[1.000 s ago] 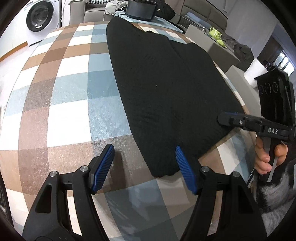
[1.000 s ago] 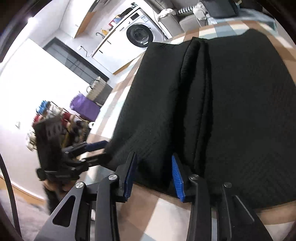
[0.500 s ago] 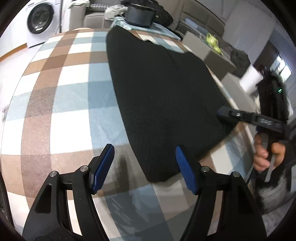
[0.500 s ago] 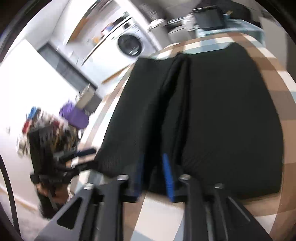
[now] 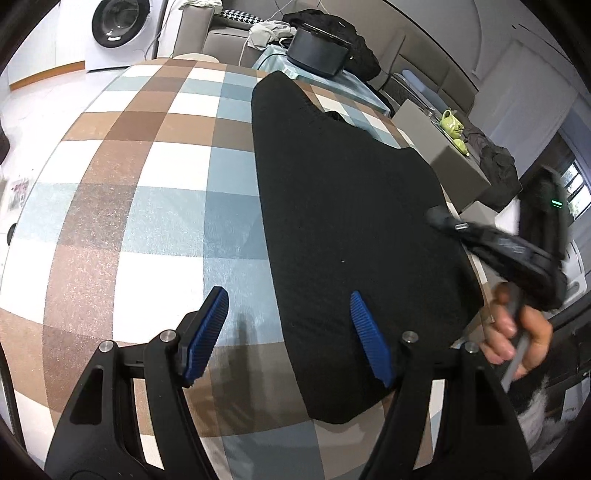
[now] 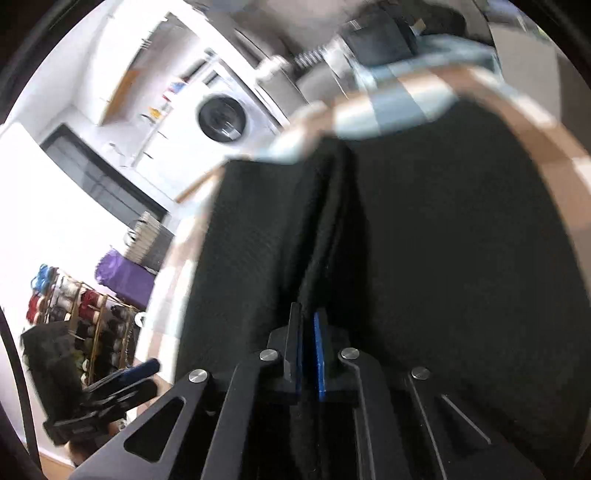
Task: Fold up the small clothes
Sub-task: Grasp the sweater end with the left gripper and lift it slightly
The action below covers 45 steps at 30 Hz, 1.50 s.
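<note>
the black garment [image 5: 351, 206] lay spread flat along the right half of the checked cloth [image 5: 147, 177] that covered the counter, its long body running from the far end down to the near edge, and in the right wrist view a raised fold [image 6: 332, 221] ran lengthwise down its middle. the left gripper [image 5: 291, 332] hovered over the garment's near left edge with its jaws standing wide apart, the left blue pad [image 5: 207, 334] above bare cloth and the right pad above the black fabric, nothing pinched between them. over on the far side the right gripper [image 6: 308, 354] had its jaws closed tight on the near hem of the garment, right at the foot of that central fold, blue pads [image 6: 319, 354] pressed nearly together with black fabric between them. from the left wrist view the same right gripper [image 5: 437, 218] showed blurred at the garment's right edge, its tip on the fabric, with the person's hand [image 5: 517, 332] wrapped round the handle below it. the right wrist picture was smeared with motion blur. in the background a washing machine [image 5: 118, 26] stood against the wall, a dark box [image 5: 317, 50] sat past the far end of the counter, and a rack of thread spools [image 6: 74, 306] showed beside a purple bag [image 6: 125, 277] on the floor
</note>
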Tool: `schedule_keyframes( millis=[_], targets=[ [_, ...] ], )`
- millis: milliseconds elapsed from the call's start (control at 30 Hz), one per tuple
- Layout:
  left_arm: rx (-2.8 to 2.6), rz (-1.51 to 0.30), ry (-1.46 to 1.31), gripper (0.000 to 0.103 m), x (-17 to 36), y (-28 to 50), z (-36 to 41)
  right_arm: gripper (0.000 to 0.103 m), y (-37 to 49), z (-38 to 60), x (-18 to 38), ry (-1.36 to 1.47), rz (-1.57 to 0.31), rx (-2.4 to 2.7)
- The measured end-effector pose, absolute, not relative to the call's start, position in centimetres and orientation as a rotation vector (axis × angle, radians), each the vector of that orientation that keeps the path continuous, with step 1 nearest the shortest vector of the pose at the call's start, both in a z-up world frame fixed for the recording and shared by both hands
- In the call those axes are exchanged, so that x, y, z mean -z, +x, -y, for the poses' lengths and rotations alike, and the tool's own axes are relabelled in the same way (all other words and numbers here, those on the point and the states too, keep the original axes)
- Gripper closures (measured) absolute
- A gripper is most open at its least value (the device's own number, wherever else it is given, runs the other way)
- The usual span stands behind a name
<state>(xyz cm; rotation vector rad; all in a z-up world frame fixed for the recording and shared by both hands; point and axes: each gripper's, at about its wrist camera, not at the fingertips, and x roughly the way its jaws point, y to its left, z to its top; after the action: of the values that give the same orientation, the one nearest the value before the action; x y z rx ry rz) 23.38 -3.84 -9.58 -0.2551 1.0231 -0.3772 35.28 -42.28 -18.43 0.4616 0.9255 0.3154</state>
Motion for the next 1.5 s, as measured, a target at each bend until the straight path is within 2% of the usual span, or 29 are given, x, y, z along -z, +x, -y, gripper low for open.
schedule_keyframes(
  millis=[133, 333, 400, 467, 533, 600, 633, 667, 700, 767, 867, 1200, 1400, 1433, 1500],
  targets=[
    [0.370, -1.032, -0.264, 0.037, 9.9, 23.7, 3.6, 0.099, 33.1, 44.1, 15.6, 0.457, -0.819, -0.297],
    [0.367, -1.056, -0.264, 0.037, 10.8, 25.0, 4.6, 0.093, 34.5, 46.7, 19.7, 0.500, -1.007, -0.143],
    [0.372, -1.059, -0.264, 0.037, 11.1, 25.8, 5.3, 0.088, 33.8, 47.3, 19.8, 0.537, -1.000, -0.143],
    [0.377, -1.068, -0.276, 0.037, 11.5, 26.8, 6.0, 0.071, 32.8, 48.0, 19.1, 0.536, -0.970, -0.134],
    [0.385, -1.074, -0.285, 0.037, 11.9, 27.7, 6.8, 0.060, 31.7, 48.5, 18.8, 0.558, -0.948, -0.126],
    [0.382, -1.086, -0.302, 0.039, 12.4, 29.0, 7.7, 0.060, 30.5, 48.9, 18.3, 0.565, -0.931, -0.112],
    [0.378, -1.072, -0.310, 0.048, 12.4, 29.4, 7.9, 0.060, 30.0, 50.2, 18.2, 0.562, -0.925, -0.110],
    [0.394, -1.083, -0.344, 0.063, 12.7, 30.0, 8.1, 0.057, 30.0, 49.8, 18.1, 0.562, -0.911, -0.108],
    [0.389, -1.097, -0.366, 0.066, 12.9, 30.4, 8.3, 0.055, 29.6, 50.0, 17.9, 0.565, -0.897, -0.110],
    [0.375, -1.079, -0.388, 0.086, 13.0, 30.8, 8.4, 0.052, 28.8, 50.6, 17.6, 0.574, -0.873, -0.108],
    [0.364, -1.049, -0.382, 0.090, 12.9, 30.6, 8.5, 0.052, 28.4, 50.9, 17.2, 0.576, -0.863, -0.100],
    [0.222, -0.994, -0.372, 0.092, 12.1, 29.3, 3.3, 0.052, 27.9, 52.1, 17.1, 0.548, -0.885, -0.027],
    [0.194, -1.045, -0.397, 0.089, 11.5, 29.4, 1.1, 0.052, 28.5, 49.7, 17.7, 0.571, -0.924, -0.108],
    [0.189, -1.034, -0.380, 0.088, 11.1, 29.3, 1.2, 0.052, 28.8, 49.3, 17.7, 0.570, -0.925, -0.118],
    [0.183, -1.009, -0.337, 0.076, 10.4, 29.0, 1.4, 0.052, 29.5, 47.6, 17.2, 0.571, -0.919, -0.173]
  ],
)
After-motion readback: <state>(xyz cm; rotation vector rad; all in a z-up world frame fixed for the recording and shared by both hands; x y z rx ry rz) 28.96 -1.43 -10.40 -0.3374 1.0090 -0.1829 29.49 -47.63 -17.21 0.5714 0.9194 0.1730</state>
